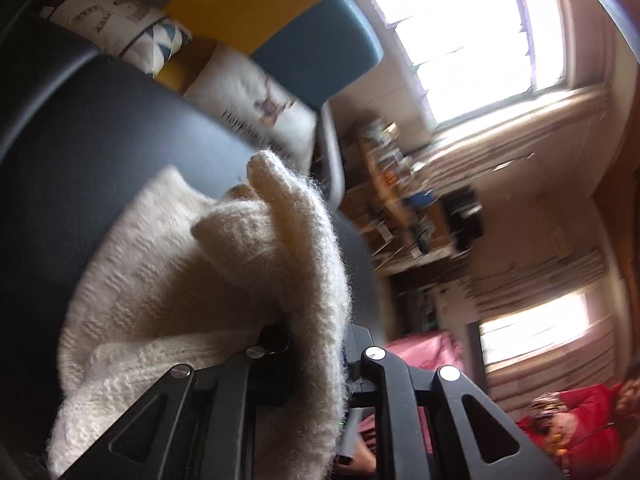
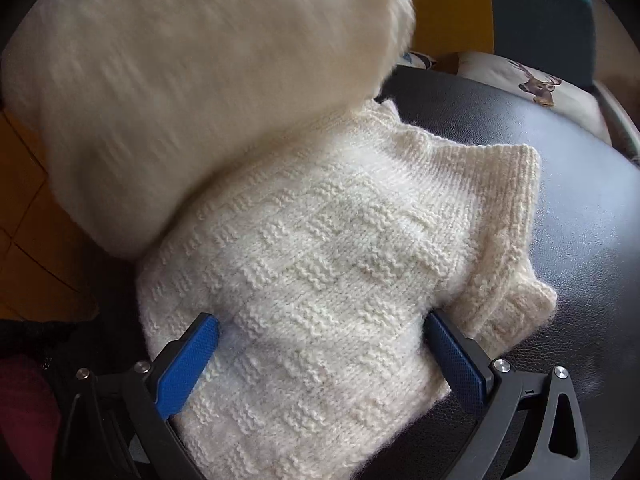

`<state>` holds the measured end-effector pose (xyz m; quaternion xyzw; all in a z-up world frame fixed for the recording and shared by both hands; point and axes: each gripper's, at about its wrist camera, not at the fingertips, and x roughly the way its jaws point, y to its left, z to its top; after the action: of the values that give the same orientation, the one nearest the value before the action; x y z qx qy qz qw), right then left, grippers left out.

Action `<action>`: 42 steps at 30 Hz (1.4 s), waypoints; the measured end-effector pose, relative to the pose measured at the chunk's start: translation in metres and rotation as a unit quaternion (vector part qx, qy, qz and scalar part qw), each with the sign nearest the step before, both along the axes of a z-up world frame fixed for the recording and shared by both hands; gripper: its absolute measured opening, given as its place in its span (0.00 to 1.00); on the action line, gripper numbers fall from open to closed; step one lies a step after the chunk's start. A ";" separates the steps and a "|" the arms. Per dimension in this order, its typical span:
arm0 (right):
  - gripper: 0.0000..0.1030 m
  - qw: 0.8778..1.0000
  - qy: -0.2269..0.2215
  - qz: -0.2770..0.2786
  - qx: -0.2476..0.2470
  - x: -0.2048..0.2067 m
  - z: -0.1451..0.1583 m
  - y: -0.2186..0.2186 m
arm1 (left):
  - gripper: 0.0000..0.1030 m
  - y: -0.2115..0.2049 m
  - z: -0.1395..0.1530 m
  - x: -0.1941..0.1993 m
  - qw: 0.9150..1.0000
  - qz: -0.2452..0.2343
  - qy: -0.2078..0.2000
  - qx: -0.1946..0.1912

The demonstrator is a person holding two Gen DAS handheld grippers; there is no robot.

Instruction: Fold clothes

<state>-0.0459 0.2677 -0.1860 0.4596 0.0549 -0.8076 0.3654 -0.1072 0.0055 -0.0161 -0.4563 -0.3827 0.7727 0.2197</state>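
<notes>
A cream knitted sweater [image 2: 320, 232] lies on a black leather seat [image 2: 580, 220]. My right gripper [image 2: 320, 344] is open, its blue pads [image 2: 188, 364] standing either side of the sweater's body and low over the knit. One thick part of the sweater [image 2: 180, 80] is lifted at the upper left of the right wrist view and is blurred. In the left wrist view that lifted fold of sweater [image 1: 248, 280] runs up between the black fingers of my left gripper [image 1: 316, 344], which is shut on it. The fabric hides the left pads.
Printed white cushions [image 1: 256, 100] lean on a yellow and teal backrest [image 1: 304, 40] behind the seat. Bright windows [image 1: 472, 40], cluttered shelves [image 1: 400, 200], pink cloth [image 1: 424, 348] and a person in a red jacket [image 1: 580, 432] fill the room. Wooden floor [image 2: 24, 200] shows on the left.
</notes>
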 end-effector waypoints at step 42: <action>1.00 0.995 0.010 0.083 -0.056 0.067 0.120 -0.091 | 0.20 -0.086 -0.091 0.023 0.999 -0.032 -0.033 -0.012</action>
<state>0.0212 0.1767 -0.0661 0.4240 0.0516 -0.7810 0.4556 -0.0844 -0.0803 -0.1071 -0.4958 -0.3659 0.7544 0.2262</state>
